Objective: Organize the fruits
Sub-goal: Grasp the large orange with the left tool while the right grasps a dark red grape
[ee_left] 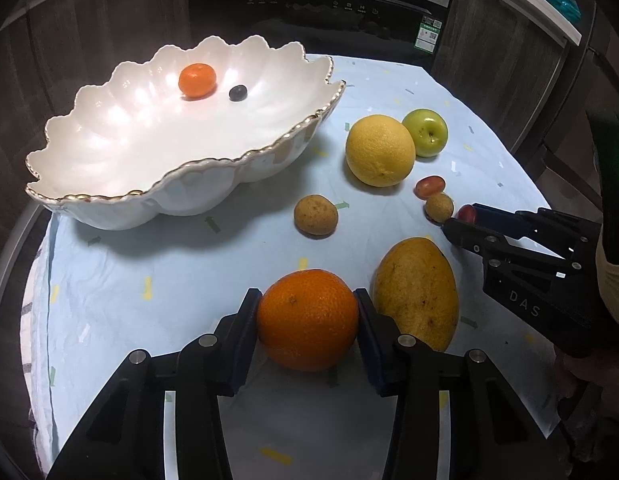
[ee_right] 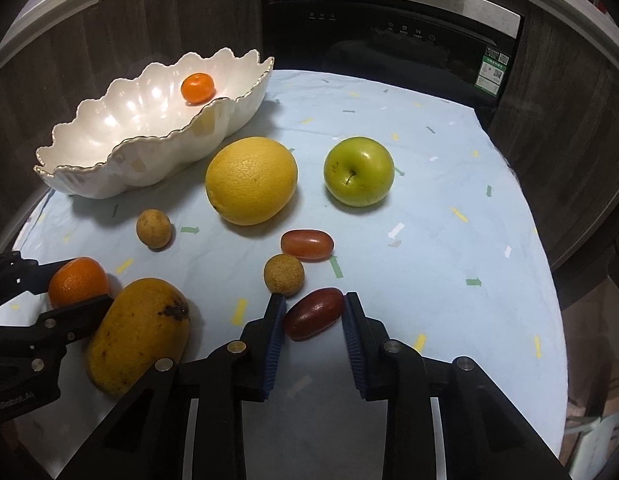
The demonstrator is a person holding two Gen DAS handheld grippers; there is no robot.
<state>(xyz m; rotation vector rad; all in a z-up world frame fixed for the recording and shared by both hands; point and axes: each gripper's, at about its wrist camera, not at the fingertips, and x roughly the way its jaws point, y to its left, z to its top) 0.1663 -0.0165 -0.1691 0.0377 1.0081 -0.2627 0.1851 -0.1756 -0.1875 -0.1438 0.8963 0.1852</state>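
As fruit lay scattered on the worktop (ee_right: 429, 208):
Left claw (ee_left: 307, 312): clamped the orange (ee_left: 307, 320).
Right claw (ee_right: 314, 312): narrowed around a red grape tomato (ee_right: 314, 313), contact unclear.
Next, likely: lift into scalloped bowl (ee_left: 89, 200).

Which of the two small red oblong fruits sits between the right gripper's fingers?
The darker red fruit, nearer the camera, beside the mango; the lighter one lies free farther back.
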